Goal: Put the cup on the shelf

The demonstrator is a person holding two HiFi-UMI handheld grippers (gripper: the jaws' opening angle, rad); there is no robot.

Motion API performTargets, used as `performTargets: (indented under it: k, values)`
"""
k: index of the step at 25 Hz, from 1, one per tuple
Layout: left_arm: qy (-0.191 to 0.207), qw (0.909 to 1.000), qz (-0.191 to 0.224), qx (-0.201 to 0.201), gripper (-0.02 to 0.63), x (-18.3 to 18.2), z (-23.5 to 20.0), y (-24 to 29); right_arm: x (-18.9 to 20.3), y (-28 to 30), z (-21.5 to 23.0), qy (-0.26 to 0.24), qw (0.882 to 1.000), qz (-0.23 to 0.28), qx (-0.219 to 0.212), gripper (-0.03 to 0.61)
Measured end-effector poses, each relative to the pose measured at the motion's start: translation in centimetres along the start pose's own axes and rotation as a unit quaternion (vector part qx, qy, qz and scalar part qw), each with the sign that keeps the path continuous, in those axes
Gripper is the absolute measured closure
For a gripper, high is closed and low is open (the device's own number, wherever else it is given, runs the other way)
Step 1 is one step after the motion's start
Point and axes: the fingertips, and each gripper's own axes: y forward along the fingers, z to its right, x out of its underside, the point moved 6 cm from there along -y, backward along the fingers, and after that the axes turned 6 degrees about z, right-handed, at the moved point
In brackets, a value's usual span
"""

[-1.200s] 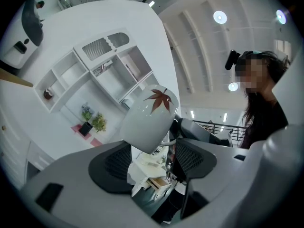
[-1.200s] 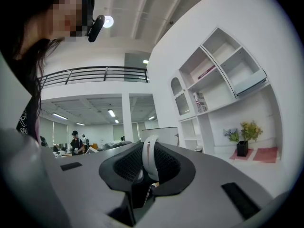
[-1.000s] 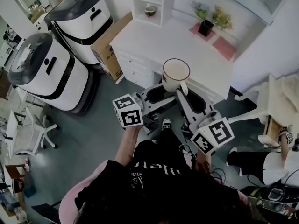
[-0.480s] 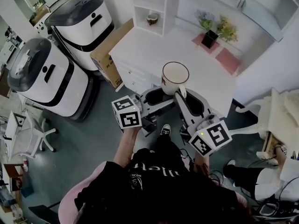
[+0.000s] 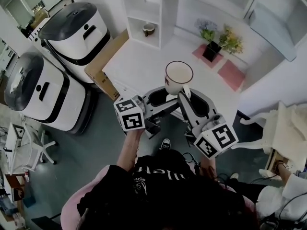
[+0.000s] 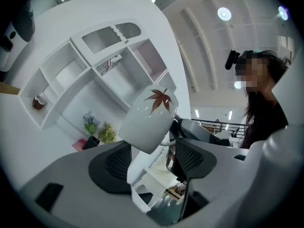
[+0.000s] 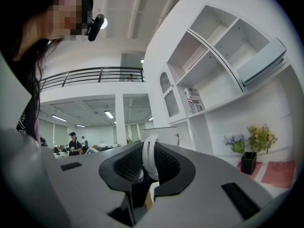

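Observation:
A white cup [image 5: 178, 77] with a dark rim hangs upright over the white desk [image 5: 144, 66]. My right gripper [image 5: 185, 97] is shut on its handle [image 7: 149, 156], which stands pinched between the two dark pads. My left gripper [image 5: 157, 98] is open just left of and below the cup. In the left gripper view the cup [image 6: 147, 120], marked with a red maple leaf, tilts above the spread jaws, and I cannot tell whether they touch it. The white shelf unit [image 5: 144, 13] stands at the desk's far end, with a small brown bowl [image 5: 149, 28] in one compartment.
A black pot of flowers [image 5: 211, 49] and two pink mats [image 5: 231, 74] sit on the desk's right part. Two large white-and-black machines [image 5: 72, 28] [image 5: 33, 90] and a cardboard box [image 5: 103, 63] stand left of the desk. A white cabinet [image 5: 276, 18] is at the upper right.
Both grippers have moved forward together with the cup, from the desk's near edge to over the desktop. The shelf unit now lies closer. The grip on the handle is unchanged.

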Motion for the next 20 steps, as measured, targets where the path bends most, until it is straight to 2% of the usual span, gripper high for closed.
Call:
performTargets:
  k: [9,20]
  values:
    - [0.005,0.9999,-0.007,-0.008,0.319,-0.9,-4.3,5.3,-0.5,2.4,6.6,0.008,1.0,0.009,-0.001,0.489]
    - [0.001,0.9998,-0.02,-0.008,0.319,-2.2,-7.4,7.1,-0.3,4.9,9.3,0.014,1.0,0.01,0.007,0.489]
